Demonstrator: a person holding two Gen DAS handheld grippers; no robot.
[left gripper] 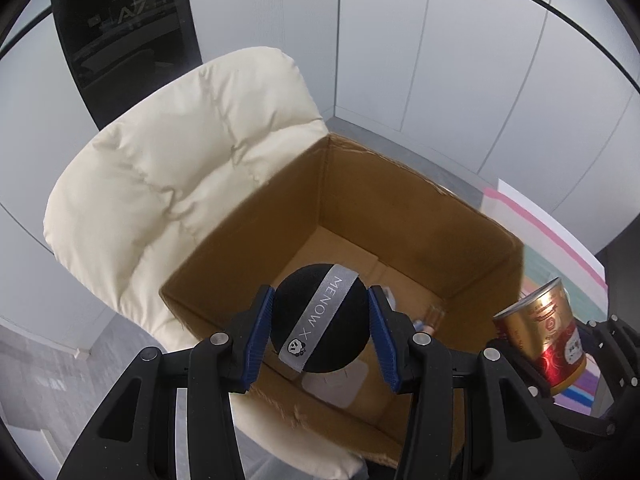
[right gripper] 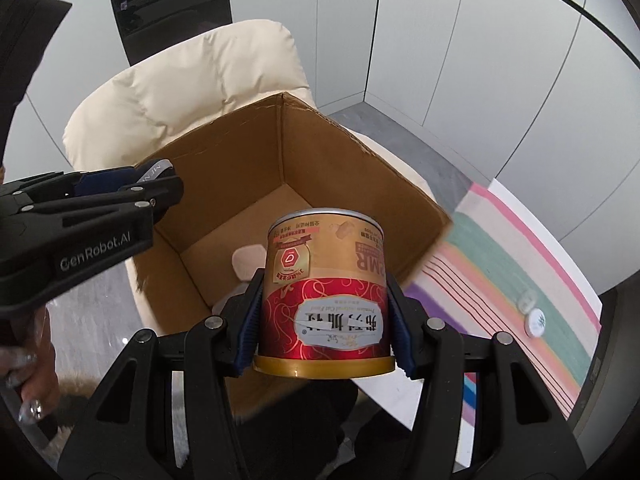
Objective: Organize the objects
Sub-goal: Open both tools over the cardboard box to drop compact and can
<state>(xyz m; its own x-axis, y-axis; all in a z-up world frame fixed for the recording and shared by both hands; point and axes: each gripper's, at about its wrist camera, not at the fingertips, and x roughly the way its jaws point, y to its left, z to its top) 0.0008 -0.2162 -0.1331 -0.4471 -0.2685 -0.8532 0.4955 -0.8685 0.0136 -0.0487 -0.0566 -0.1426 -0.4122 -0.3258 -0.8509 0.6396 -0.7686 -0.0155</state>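
Holding the black ball (left gripper: pixel 318 322) clamped in your left gripper (left gripper: pixel 319 334) above the open cardboard box (left gripper: pixel 400 216), you look set to drop it in; your right gripper (right gripper: pixel 323 334) pinches the gold-and-red can (right gripper: pixel 325 292) near the box's right rim, likely queued next.

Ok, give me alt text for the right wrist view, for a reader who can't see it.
The right gripper holds a red and gold can upside down in its jaws above an open cardboard box resting on a cream cushioned chair. The left gripper reaches in from the left, and a striped mat lies to the right.
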